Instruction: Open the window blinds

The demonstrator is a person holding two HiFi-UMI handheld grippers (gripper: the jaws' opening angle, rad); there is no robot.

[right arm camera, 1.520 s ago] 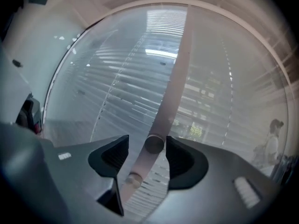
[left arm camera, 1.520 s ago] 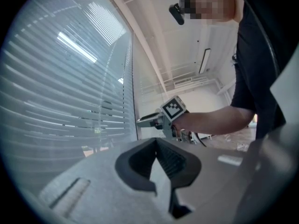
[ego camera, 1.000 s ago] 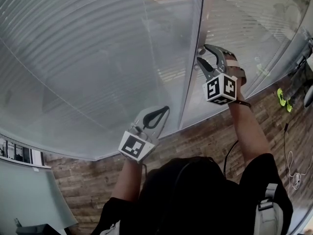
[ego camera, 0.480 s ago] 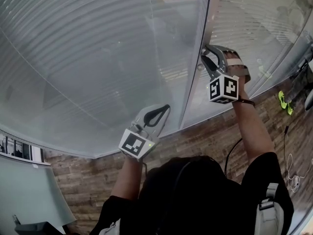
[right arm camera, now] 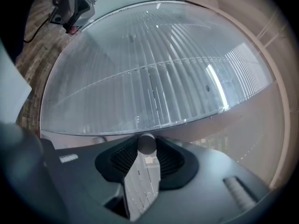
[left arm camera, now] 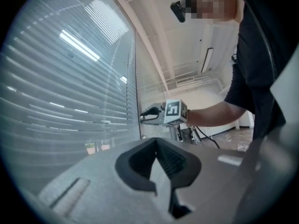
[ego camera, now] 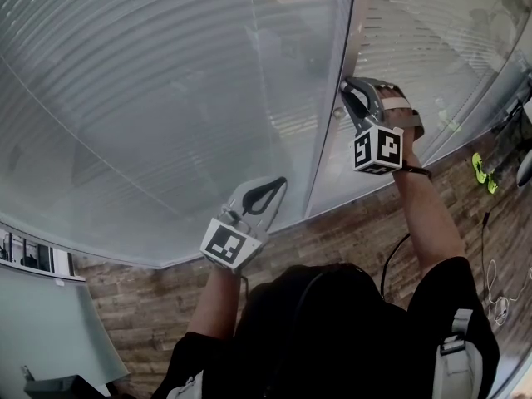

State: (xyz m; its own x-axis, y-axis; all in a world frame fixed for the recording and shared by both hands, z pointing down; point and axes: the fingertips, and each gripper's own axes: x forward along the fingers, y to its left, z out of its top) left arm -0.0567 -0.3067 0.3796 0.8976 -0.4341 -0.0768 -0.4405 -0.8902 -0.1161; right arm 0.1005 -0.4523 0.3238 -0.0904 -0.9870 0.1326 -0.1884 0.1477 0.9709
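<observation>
Grey slatted blinds [ego camera: 150,98] cover the big window pane, and a second set [ego camera: 432,32] hangs right of the upright frame post [ego camera: 332,98]. My right gripper [ego camera: 346,88] is held up against that post. In the right gripper view its jaws [right arm camera: 146,146] are closing on a small round grey knob [right arm camera: 146,143] of the blinds' control; both pads touch it. My left gripper [ego camera: 279,183] hangs lower, close to the left pane's bottom edge. It is shut with nothing in it [left arm camera: 156,143]. The left gripper view also shows the right gripper [left arm camera: 143,118] at the post.
A wood-pattern floor [ego camera: 349,223] runs under the window. Cables [ego camera: 497,293] and a yellow-green object [ego camera: 480,169] lie at the right. A pale panel [ego camera: 50,331] stands at the lower left. Dark equipment [right arm camera: 70,3] stands on the floor near the glass.
The right gripper's jaws have narrowed from wide open onto the knob at the frame post, and its wrist has rolled a little. The left gripper has stayed where it was.
</observation>
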